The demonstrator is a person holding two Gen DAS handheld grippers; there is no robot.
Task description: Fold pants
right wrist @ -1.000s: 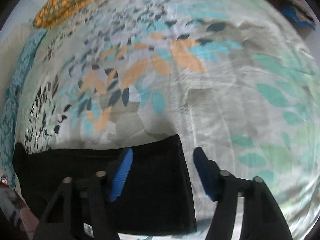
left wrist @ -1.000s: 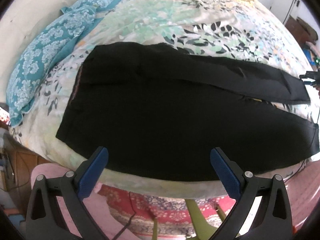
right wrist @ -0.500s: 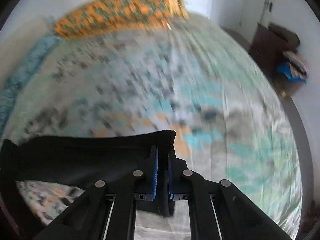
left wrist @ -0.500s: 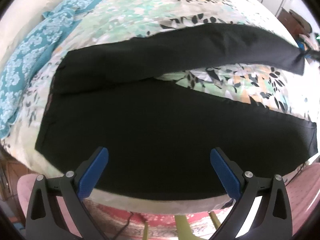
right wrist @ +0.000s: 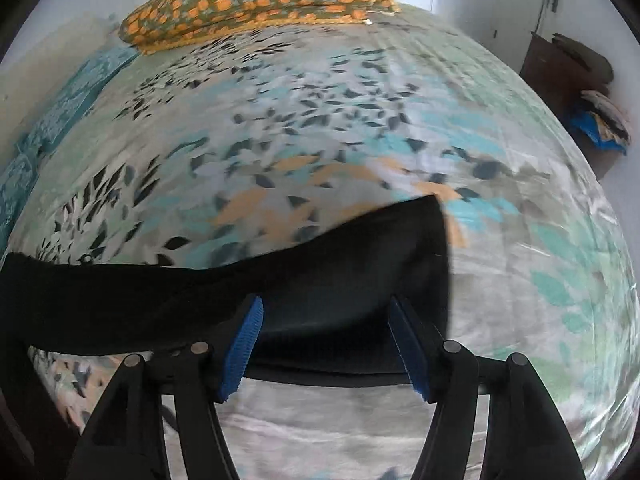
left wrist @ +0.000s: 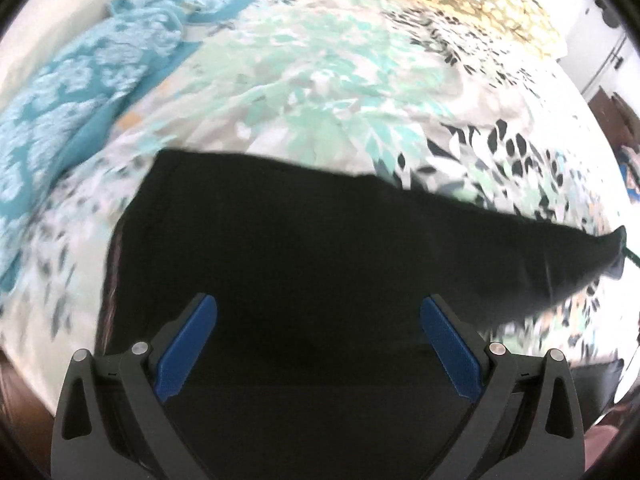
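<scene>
black pants (left wrist: pixel 320 248) spread on leaf-print bedsheet (left wrist: pixel 320 92); no containers.

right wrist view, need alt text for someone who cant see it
Black pants lie across a leaf-patterned bedspread, their hem end just beyond the right gripper. Its blue-padded fingers have just been opening and stand apart, pressing on nothing. An orange-patterned pillow lies at the far edge of the bed.
</scene>
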